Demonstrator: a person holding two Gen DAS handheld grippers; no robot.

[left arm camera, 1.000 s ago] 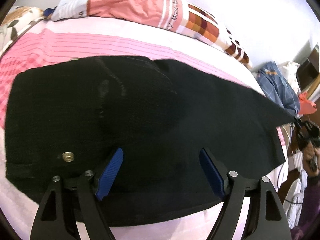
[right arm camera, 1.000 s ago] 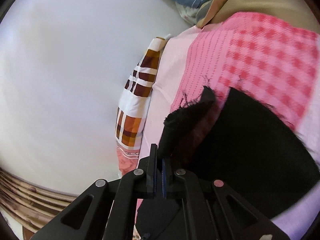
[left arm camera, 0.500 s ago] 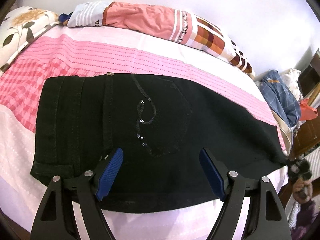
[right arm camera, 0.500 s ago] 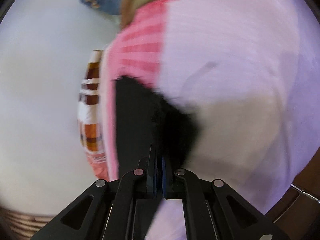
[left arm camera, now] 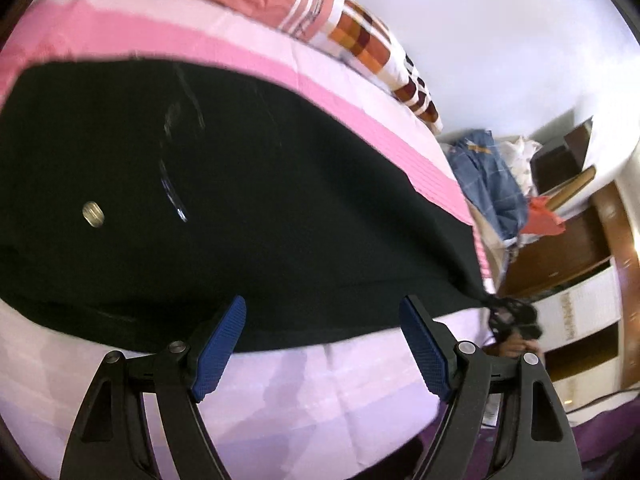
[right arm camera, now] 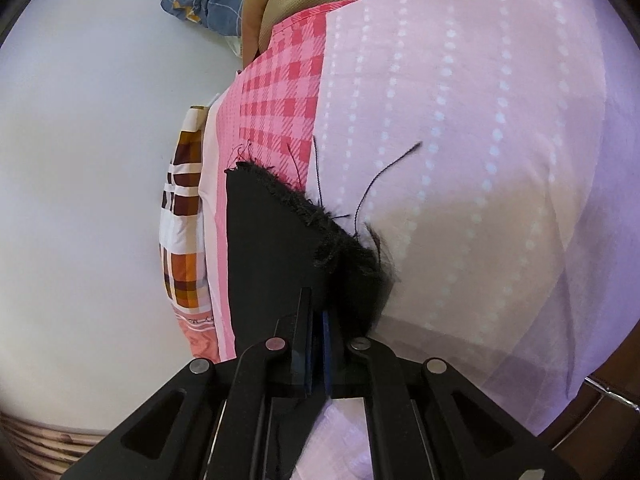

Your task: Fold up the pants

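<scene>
A bed (left arm camera: 304,408) covered with a pink and lilac sheet fills most of both views. Black pants (left arm camera: 240,208) are spread flat across it in the left wrist view, reaching from 9 o'clock to a narrowing leg end at about 4 o'clock. A long pillow (left arm camera: 320,20) with orange and brown checks lies along the far edge of the bed near 12 o'clock. A heap of blue checked cloth (left arm camera: 488,184) is seen past the bed at 3 o'clock, with wooden furniture (left arm camera: 576,256) beside it. The left gripper (left arm camera: 322,346) is held at 6 o'clock over the near hem of the pants, its blue-padded jaws spread wide with nothing clamped between them. In the right wrist view the right gripper (right arm camera: 318,336) is seen at 6 o'clock, its jaws pressed together on the frayed leg end of the pants (right arm camera: 272,248), from which loose black threads (right arm camera: 384,176) stray over the sheet toward 12 o'clock. A metal button (left arm camera: 93,214) is visible on the pants at 9 o'clock in the left wrist view.
</scene>
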